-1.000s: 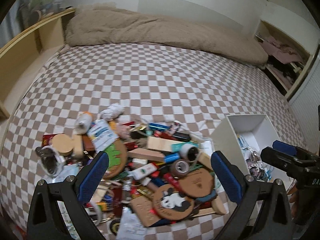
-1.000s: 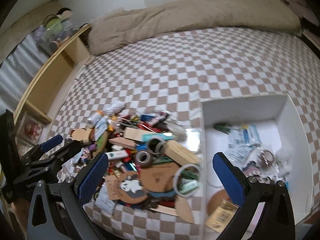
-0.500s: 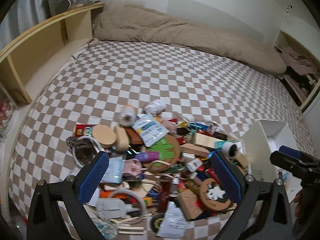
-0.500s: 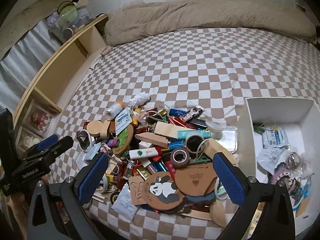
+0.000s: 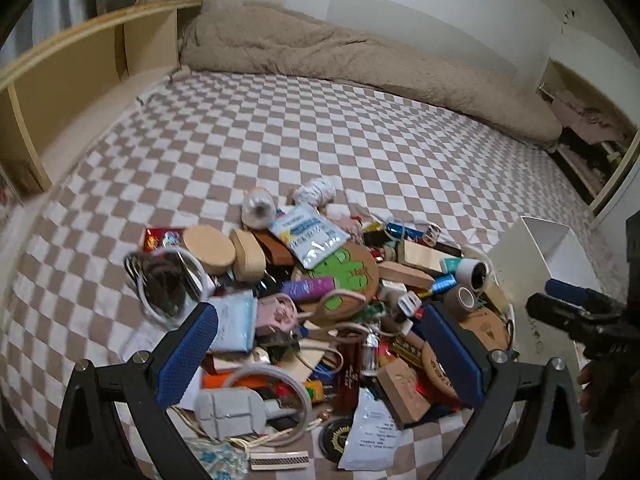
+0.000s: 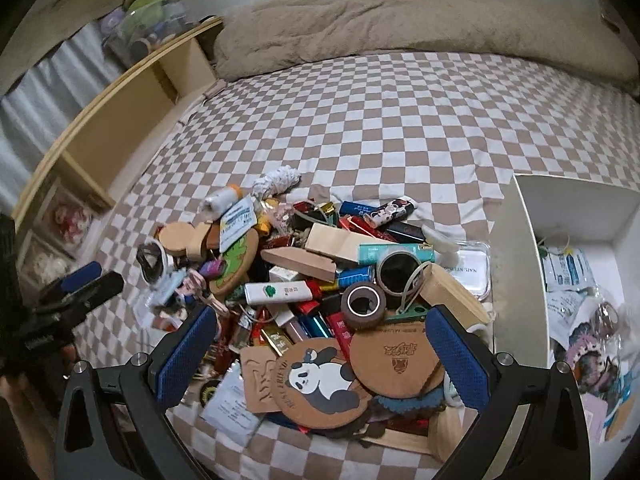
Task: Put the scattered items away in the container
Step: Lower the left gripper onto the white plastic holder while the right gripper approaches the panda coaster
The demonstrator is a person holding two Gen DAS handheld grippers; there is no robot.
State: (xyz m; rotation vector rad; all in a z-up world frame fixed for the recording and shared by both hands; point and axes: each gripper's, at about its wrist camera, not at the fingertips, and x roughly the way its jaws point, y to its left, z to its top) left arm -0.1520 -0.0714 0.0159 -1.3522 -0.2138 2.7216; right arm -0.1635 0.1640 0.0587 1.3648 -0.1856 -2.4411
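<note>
From the left wrist, the left gripper (image 5: 316,356) hung over the heaped clutter (image 5: 320,300), jaws wide and empty, while from the right wrist the right gripper (image 6: 320,348), equally wide, faced the white container (image 6: 516,280) at right, holding few items

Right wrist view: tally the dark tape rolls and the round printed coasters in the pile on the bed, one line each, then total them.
Dark tape rolls: 2, the small brown roll and the larger roll.
Round printed coasters: 3, the panda coaster, the cactus coaster and the stamped brown coaster.
Total: 5.
</note>
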